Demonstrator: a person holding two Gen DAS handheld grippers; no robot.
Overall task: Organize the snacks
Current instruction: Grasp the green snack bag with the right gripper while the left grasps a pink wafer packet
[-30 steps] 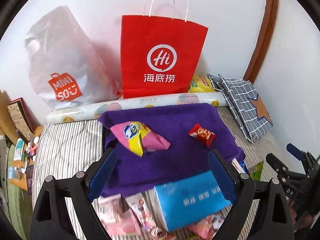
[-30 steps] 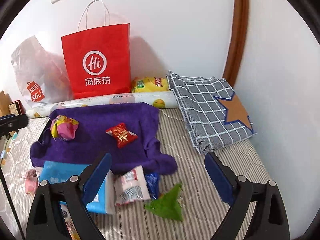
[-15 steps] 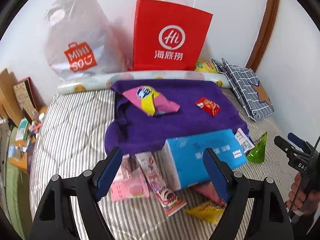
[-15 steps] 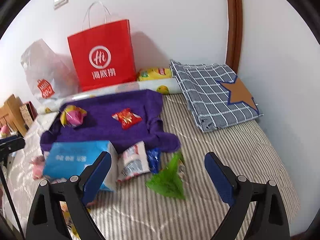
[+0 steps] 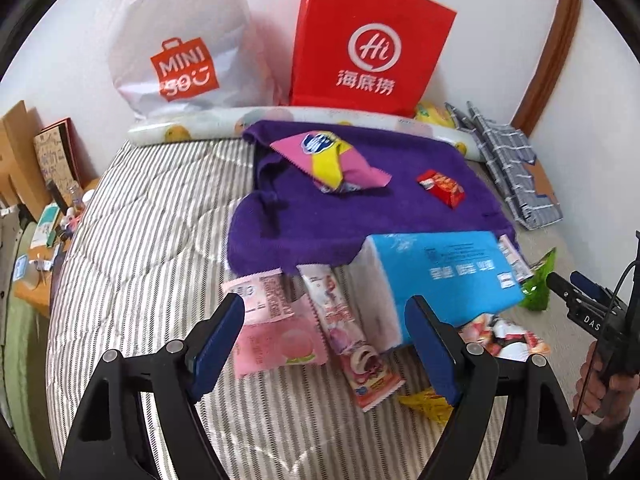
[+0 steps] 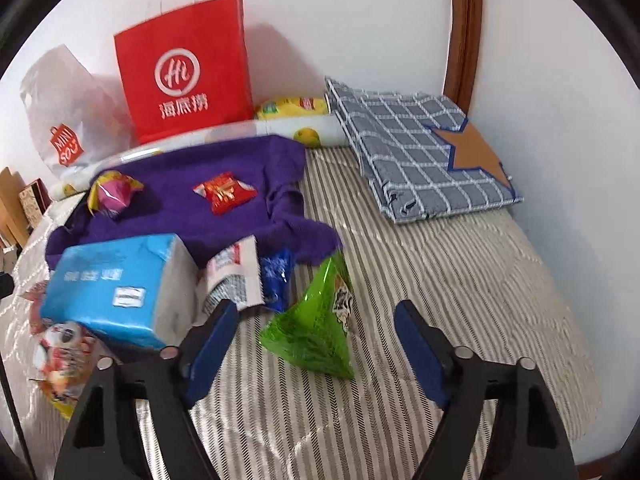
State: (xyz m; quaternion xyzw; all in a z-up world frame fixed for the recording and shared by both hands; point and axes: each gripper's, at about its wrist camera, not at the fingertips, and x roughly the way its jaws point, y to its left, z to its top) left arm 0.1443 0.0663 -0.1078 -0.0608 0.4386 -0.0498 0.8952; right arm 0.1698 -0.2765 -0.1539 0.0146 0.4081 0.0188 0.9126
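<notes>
Snack packets lie scattered on a striped bed around a purple towel (image 5: 360, 208). On the towel rest a pink-yellow packet (image 5: 332, 160) and a small red packet (image 5: 442, 188). My left gripper (image 5: 326, 334) is open above a pink peach packet (image 5: 276, 340) and a long pink wrapper (image 5: 352, 340), touching neither. My right gripper (image 6: 314, 338) has its jaws closing, with a green triangular packet (image 6: 316, 328) lying between them; the pads are clear of it. A blue tissue pack (image 6: 120, 288) lies left of it, with white (image 6: 236, 276) and blue (image 6: 276, 276) packets beside it.
A red paper bag (image 5: 368, 44) and a white plastic bag (image 5: 180, 40) lean on the wall behind a rolled mat (image 5: 192, 130). A folded checked cloth (image 6: 420, 152) lies at the right. A bedside shelf (image 5: 36, 200) holds clutter at left. A hand (image 5: 604, 392) holds the other gripper.
Both grippers came down closer to the bed and the packets. The left now frames the pink packets instead of the towel. The right jaws narrowed around the green packet.
</notes>
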